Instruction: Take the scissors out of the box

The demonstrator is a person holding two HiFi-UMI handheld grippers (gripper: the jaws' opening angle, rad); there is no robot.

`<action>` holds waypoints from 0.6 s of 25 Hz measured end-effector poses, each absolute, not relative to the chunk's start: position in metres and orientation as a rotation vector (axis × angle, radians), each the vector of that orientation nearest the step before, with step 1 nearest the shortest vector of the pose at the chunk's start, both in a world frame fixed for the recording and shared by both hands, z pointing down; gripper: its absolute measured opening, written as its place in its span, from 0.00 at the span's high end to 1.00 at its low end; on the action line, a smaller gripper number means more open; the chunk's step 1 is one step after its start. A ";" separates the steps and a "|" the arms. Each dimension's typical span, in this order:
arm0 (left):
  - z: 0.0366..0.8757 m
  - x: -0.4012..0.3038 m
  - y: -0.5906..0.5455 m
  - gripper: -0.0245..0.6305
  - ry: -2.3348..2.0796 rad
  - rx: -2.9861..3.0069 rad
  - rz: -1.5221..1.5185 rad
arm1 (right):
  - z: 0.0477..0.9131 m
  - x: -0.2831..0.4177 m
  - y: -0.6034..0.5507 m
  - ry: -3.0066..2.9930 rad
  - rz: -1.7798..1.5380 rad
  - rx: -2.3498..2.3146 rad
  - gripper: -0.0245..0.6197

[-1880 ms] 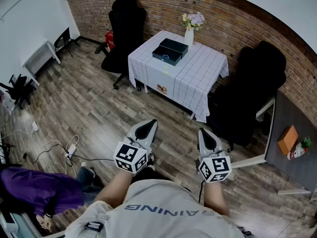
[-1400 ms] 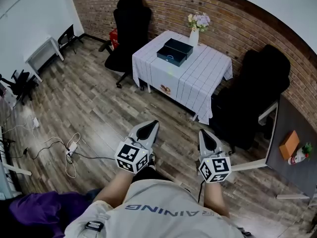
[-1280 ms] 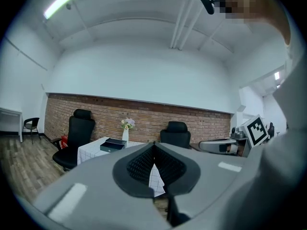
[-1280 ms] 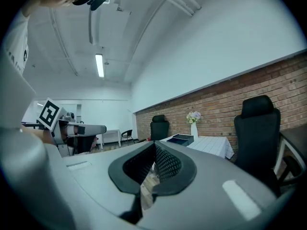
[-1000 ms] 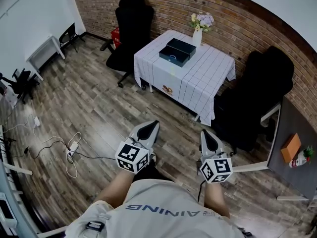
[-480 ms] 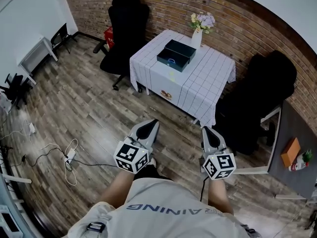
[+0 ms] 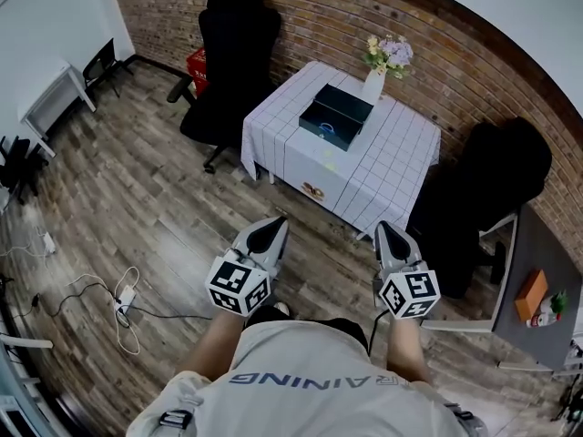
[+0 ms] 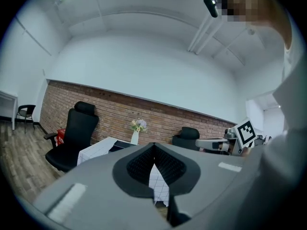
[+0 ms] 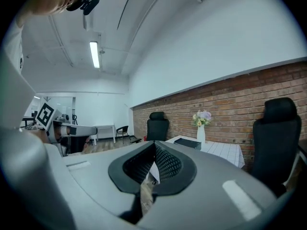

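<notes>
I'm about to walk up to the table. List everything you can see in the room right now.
table: one, white checked cloth, by the brick wall
box: one, dark, on the table
vase of flowers: one, white, on the table behind the box
office chairs: two, black, one left of the table, one right
desk: one, grey, right edge, bearing an orange thing
cables: white, on the wood floor, left
scissors: none visible
left gripper: one, grey, jaws together, empty
right gripper: one, grey, jaws together, empty
</notes>
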State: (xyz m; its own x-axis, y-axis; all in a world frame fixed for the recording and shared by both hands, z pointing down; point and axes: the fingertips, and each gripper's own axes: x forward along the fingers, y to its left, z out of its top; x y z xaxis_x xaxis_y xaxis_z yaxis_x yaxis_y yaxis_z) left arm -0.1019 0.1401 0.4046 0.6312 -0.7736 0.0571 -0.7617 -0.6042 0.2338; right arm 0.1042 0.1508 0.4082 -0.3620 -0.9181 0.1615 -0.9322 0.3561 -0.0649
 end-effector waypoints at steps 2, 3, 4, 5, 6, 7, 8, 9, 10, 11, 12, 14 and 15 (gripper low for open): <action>0.407 -0.110 0.128 0.96 -1.241 2.603 -0.083 | 0.414 0.090 0.137 -2.499 0.231 1.685 0.94; 0.408 -0.114 0.122 0.96 -1.240 2.597 -0.088 | 0.416 0.085 0.130 -2.496 0.233 1.671 0.94; 0.409 -0.117 0.117 0.96 -1.240 2.592 -0.092 | 0.417 0.081 0.122 -2.494 0.234 1.659 0.94; 0.410 -0.119 0.111 0.96 -1.243 2.587 -0.094 | 0.418 0.078 0.115 -2.495 0.235 1.649 0.94; 0.412 -0.122 0.106 0.96 -1.248 2.583 -0.094 | 0.419 0.076 0.108 -2.497 0.238 1.640 0.94; 0.413 -0.124 0.099 0.96 -1.255 2.579 -0.092 | 0.420 0.075 0.100 -2.499 0.241 1.633 0.94; 0.415 -0.126 0.092 0.96 -1.262 2.575 -0.090 | 0.422 0.073 0.092 -2.500 0.245 1.625 0.94; 0.416 -0.127 0.085 0.96 -1.268 2.572 -0.087 | 0.423 0.072 0.083 -2.502 0.249 1.617 0.94; 0.417 -0.128 0.077 0.96 -1.274 2.570 -0.083 | 0.425 0.072 0.074 -2.504 0.252 1.610 0.94; 0.418 -0.128 0.069 0.96 -1.282 2.568 -0.076 | 0.428 0.071 0.064 -2.508 0.257 1.602 0.94; 0.420 -0.129 0.060 0.96 -1.294 2.566 -0.067 | 0.430 0.071 0.053 -2.514 0.261 1.593 0.94; 0.422 -0.128 0.040 0.96 -1.322 2.557 -0.050 | 0.433 0.070 0.031 -2.530 0.267 1.570 0.94; 0.422 -0.127 0.030 0.96 -1.334 2.553 -0.043 | 0.433 0.072 0.020 -2.539 0.269 1.560 0.94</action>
State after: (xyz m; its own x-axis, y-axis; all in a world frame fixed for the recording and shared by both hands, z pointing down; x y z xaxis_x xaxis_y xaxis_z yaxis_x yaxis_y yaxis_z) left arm -0.1269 0.0301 0.4218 0.5777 -0.8109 0.0934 -0.8032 -0.5443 0.2421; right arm 0.0715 0.0196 0.4335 -0.4482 -0.8666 0.2194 -0.8933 0.4433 -0.0742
